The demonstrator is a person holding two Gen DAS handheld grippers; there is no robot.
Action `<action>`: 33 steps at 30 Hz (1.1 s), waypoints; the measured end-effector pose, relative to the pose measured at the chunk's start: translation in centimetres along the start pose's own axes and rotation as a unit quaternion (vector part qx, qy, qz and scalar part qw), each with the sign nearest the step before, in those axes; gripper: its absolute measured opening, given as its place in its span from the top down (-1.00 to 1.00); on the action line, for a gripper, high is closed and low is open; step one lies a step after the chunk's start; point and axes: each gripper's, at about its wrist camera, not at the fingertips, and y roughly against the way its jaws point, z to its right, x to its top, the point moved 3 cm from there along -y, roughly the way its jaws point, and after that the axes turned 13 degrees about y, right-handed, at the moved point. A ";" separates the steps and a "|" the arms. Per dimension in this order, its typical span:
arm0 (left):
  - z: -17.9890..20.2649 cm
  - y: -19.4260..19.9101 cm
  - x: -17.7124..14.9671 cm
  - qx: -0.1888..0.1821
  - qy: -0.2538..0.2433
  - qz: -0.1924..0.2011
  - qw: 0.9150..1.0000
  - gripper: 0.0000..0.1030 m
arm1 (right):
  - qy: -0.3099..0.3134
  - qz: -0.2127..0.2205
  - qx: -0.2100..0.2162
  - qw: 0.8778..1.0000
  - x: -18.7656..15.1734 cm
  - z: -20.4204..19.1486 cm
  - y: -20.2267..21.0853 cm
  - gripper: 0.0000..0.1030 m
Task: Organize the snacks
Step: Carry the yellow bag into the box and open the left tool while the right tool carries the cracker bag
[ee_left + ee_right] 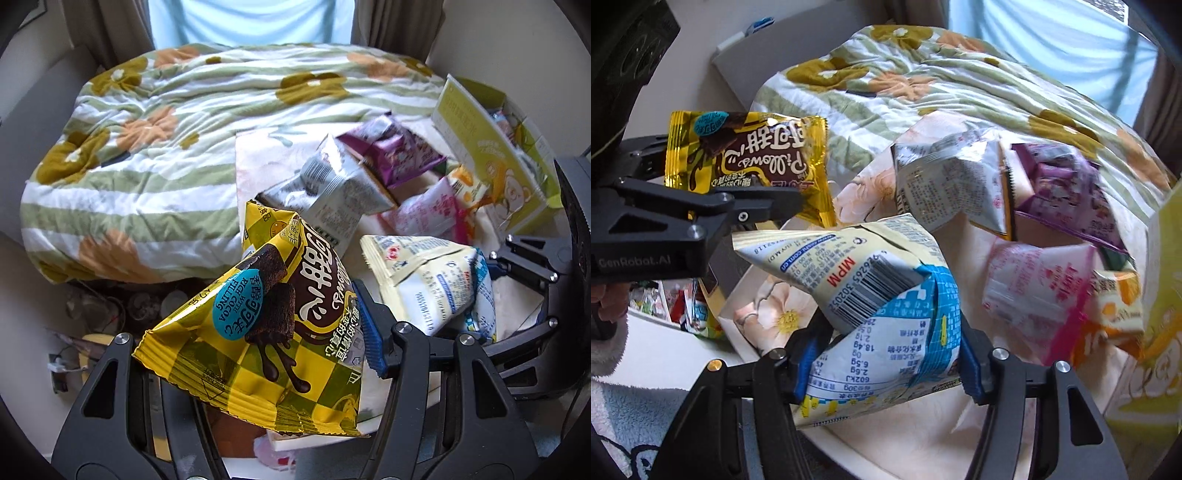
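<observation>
My left gripper (280, 350) is shut on a yellow and brown cocoa snack packet (266, 317) and holds it up in the air; it also shows in the right wrist view (750, 155). My right gripper (886, 365) is shut on a cream and blue snack packet (879, 306), which also shows in the left wrist view (432, 280). Behind lie a grey packet (945, 184), a purple packet (1067, 192), a pink packet (1034, 291) and an orange packet (1115, 306) in a loose pile.
A yellow-green cardboard box (495, 147) stands at the right with snacks inside. The pile lies on a floral tray surface (871, 188). A striped flowered quilt (147, 147) covers the bed behind. Clutter (92, 332) lies on the floor at the left.
</observation>
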 end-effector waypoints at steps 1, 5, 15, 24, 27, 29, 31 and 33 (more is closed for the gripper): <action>0.3 0.6 0.2 -0.005 -0.001 0.006 1.000 -0.09 | -0.013 0.006 -0.002 1.000 -0.3 0.2 0.9 -0.11; 2.2 2.5 1.4 -0.020 -0.015 0.025 0.999 -0.09 | -0.056 0.033 -0.014 0.998 -1.6 1.4 4.7 -0.11; 11.0 5.2 4.0 -0.047 -0.038 0.064 0.996 -0.09 | -0.145 0.073 -0.079 0.984 -6.0 7.9 13.2 -0.11; 23.4 5.5 4.9 -0.081 -0.047 0.082 0.992 -0.09 | -0.191 0.105 -0.129 0.967 -11.5 16.2 20.4 -0.11; 28.3 4.4 5.3 -0.094 -0.055 0.077 0.991 -0.09 | -0.204 0.111 -0.137 0.963 -13.3 19.0 22.2 -0.11; 31.2 3.5 5.4 -0.097 -0.060 0.074 0.991 -0.09 | -0.206 0.109 -0.149 0.961 -14.3 20.6 23.1 -0.11; 33.8 2.3 5.4 -0.100 -0.060 0.068 0.991 -0.09 | -0.206 0.104 -0.160 0.960 -15.2 22.0 23.8 -0.11; 36.0 0.8 5.4 -0.106 -0.055 0.054 0.991 -0.09 | -0.205 0.102 -0.162 0.960 -16.1 23.5 24.3 -0.11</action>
